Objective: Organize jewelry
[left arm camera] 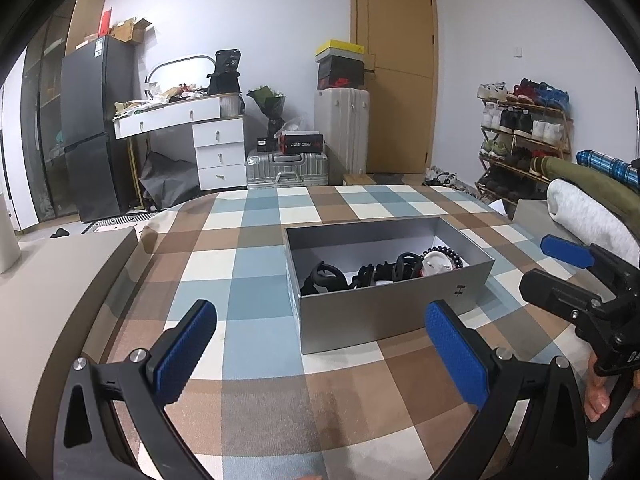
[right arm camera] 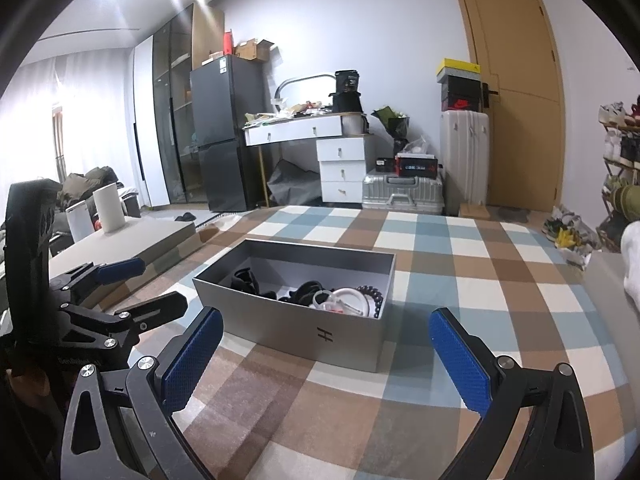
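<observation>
Nearest the lenses, over checked cloth (left arm camera: pixel 256 360): left gripper (left arm camera: pixel 320 344) spread wide, blue pads (left arm camera: pixel 188 344) well apart, nothing between them. Same for right gripper (right arm camera: pixel 326 350), jaws spread and empty above the plaid. Off to the right in the left wrist view, a hand (left arm camera: pixel 600 392) wrapped around the other tool's black handle (fingertips only; rest cut off by the frame edge).

Just beyond both grippers, resting on the cloth: open grey box (left arm camera: pixel 384 316), long side toward the left camera, a corner and a small dark mark on its wall toward the right one. Inside, toward the near wall: black hair ties and clips (left arm camera: pixel 320 280) at left and middle, white bangle (right arm camera: pixel 350 300) and dark bead bracelet (right arm camera: pixel 374 300) bunched at the right end. Bangle's open ring shape clear only from the right wrist; from the left wrist mostly hidden behind the wall, reading as a white lump.

Farther back: silver suitcase (left arm camera: pixel 286 170) on the floor, white drawers (left arm camera: pixel 220 152), dark fridge (left arm camera: pixel 96 120), tan door (left arm camera: pixel 394 76). Shoe rack (left arm camera: pixel 520 136) fully visible only from the left wrist; bright curtained window (right arm camera: pixel 88 120) only from the right.
</observation>
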`<state>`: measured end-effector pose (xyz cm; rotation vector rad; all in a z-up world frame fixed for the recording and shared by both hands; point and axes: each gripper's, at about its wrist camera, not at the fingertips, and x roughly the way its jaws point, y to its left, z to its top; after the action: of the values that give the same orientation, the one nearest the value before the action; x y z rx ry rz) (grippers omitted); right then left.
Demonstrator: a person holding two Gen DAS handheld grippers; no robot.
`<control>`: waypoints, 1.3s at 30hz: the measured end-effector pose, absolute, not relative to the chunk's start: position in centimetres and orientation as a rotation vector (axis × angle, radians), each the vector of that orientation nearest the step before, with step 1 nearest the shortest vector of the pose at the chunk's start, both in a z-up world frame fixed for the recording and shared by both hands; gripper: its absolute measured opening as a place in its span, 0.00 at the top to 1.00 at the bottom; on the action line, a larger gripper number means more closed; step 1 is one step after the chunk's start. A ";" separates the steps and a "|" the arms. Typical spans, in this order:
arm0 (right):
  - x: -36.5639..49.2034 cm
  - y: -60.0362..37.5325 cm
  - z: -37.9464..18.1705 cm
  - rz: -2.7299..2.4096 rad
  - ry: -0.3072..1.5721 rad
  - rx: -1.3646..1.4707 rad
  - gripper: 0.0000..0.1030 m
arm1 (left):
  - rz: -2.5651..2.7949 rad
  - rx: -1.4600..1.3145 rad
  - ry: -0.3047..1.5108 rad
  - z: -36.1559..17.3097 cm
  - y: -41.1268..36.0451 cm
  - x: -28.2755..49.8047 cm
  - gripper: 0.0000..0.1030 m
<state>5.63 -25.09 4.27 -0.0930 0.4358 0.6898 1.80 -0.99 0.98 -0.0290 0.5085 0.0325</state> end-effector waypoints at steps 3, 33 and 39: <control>5.6 -25.2 4.1 0.685 0.437 -0.090 0.00 | 0.026 -0.029 0.516 1.0 -1.0 1.8 0.01; 5.7 -25.2 3.9 0.665 0.434 -0.097 0.00 | 0.024 -0.006 0.515 1.0 -1.6 1.8 0.01; 5.7 -25.2 3.9 0.663 0.434 -0.097 0.00 | 0.025 -0.007 0.516 1.0 -1.6 1.9 0.01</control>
<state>5.67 -25.23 3.85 -0.0972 0.4344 0.6632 1.86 -1.59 0.97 -0.0075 0.5160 0.0252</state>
